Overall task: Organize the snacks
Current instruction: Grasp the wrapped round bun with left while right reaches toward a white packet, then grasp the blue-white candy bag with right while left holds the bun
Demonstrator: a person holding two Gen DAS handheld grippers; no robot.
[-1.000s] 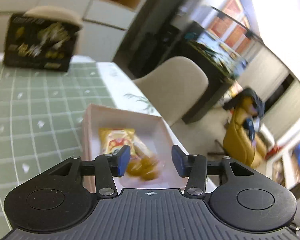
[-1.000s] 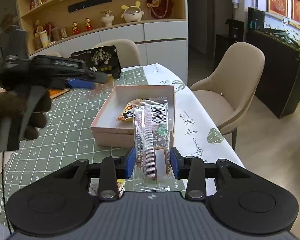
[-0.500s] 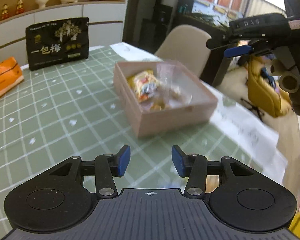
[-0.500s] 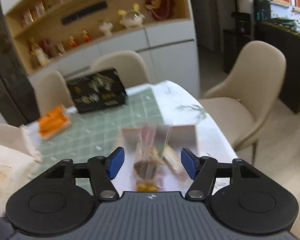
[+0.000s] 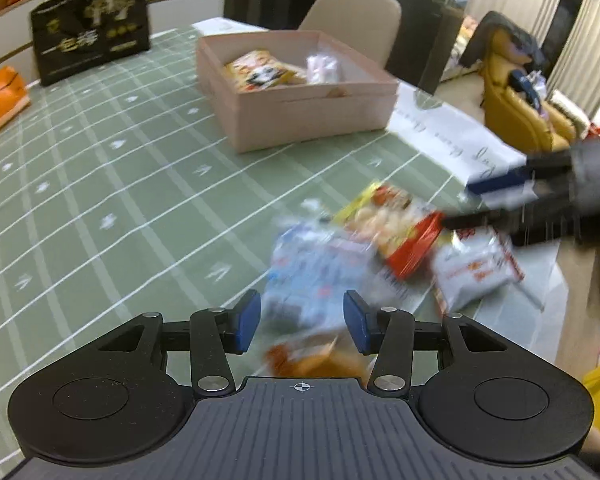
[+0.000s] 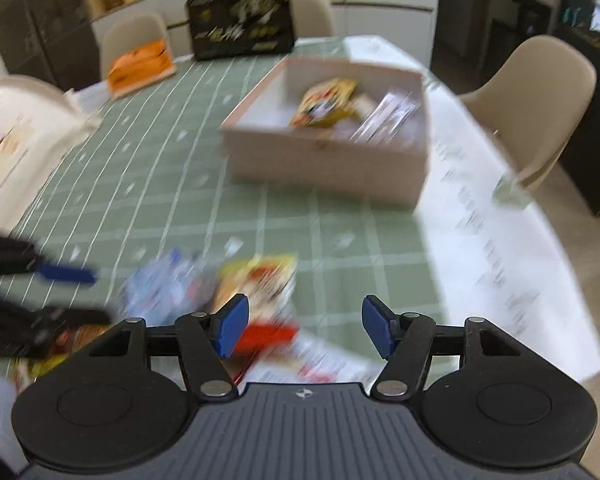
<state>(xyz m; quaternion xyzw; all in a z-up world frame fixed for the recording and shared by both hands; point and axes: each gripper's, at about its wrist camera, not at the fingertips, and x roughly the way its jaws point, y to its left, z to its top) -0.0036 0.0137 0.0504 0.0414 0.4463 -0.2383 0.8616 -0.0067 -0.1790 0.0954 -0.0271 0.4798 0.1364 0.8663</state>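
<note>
While both tongs (image 5: 302, 322) (image 6: 304, 326) gape empty, blurred bright snack packets (image 5: 384, 236) lie heaped near the pink box (image 5: 308, 108).

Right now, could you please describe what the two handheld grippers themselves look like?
Both look alike. The left gripper has a black body with a ribbed grey top plate bearing a small crosshair mark, round black discs at either side, black linkage arms with silver pivot screws, and blue pads on the fingertips. The right gripper shows the same build and blue pads. No cables or sleeves are clearly visible.
</note>
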